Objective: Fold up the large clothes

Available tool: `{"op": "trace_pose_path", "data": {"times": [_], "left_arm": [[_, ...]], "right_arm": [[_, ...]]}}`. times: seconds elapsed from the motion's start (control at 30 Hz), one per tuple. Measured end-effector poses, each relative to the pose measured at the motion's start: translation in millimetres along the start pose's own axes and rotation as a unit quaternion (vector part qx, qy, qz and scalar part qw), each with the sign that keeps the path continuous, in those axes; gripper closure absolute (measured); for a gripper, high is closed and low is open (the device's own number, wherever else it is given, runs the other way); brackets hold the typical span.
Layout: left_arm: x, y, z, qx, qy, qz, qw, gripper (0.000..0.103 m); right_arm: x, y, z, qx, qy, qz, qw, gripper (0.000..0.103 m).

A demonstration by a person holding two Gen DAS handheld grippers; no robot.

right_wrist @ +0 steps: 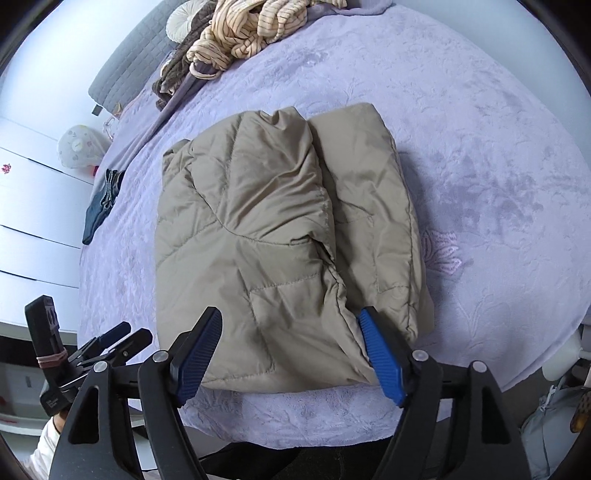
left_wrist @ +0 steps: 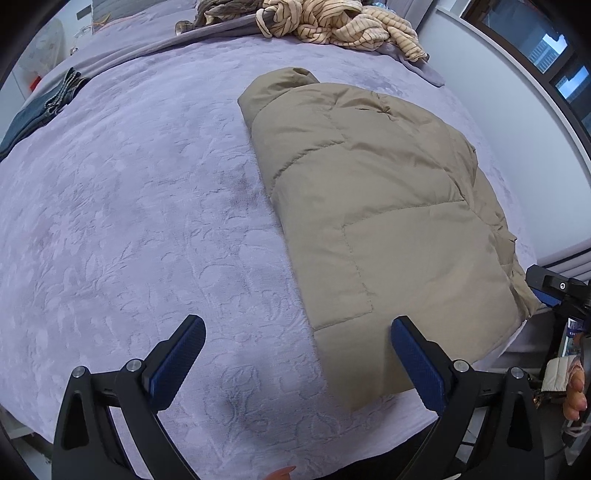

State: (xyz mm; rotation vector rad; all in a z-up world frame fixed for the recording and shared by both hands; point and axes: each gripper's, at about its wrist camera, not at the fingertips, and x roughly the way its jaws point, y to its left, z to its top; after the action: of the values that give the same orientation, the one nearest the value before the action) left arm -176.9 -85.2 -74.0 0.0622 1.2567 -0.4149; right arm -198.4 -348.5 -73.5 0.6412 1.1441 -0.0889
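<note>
Both claws tilt steeply downward, spread wide (nothing gripped): left claw (left_wrist: 297, 363), right claw (right_wrist: 290, 354) over the folded jacket (right_wrist: 280, 229).

Quilted, faintly glossy jacket (right_wrist: 266, 229) fabric

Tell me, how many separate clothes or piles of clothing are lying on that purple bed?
3. A folded tan puffer jacket lies nearest; a striped cream heap tangled with something brown sits at the far end; dark denim lies by the left edge. More may hide in the heap.
</note>
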Motion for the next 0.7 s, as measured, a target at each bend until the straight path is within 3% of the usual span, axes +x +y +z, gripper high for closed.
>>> {"op": "trace_pose_path", "data": {"times": [0.2, 0.3, 0.7], "left_arm": [[3, 2, 7, -0.018, 0.003, -0.002, 0.9998, 0.002], [6, 1, 15, -0.026, 0.003, 0.006, 0.9996, 0.002], [22, -13, 57, -0.062, 0.011, 0.024, 0.9978, 0.002]], "right_arm": [[-4, 4, 21, -0.011, -0.01, -0.011, 1.0, 0.021], [-3, -1, 36, -0.019, -0.01, -0.009, 1.0, 0.013], [30, -37, 98, -0.028, 0.05, -0.001, 0.998, 0.013]]}}
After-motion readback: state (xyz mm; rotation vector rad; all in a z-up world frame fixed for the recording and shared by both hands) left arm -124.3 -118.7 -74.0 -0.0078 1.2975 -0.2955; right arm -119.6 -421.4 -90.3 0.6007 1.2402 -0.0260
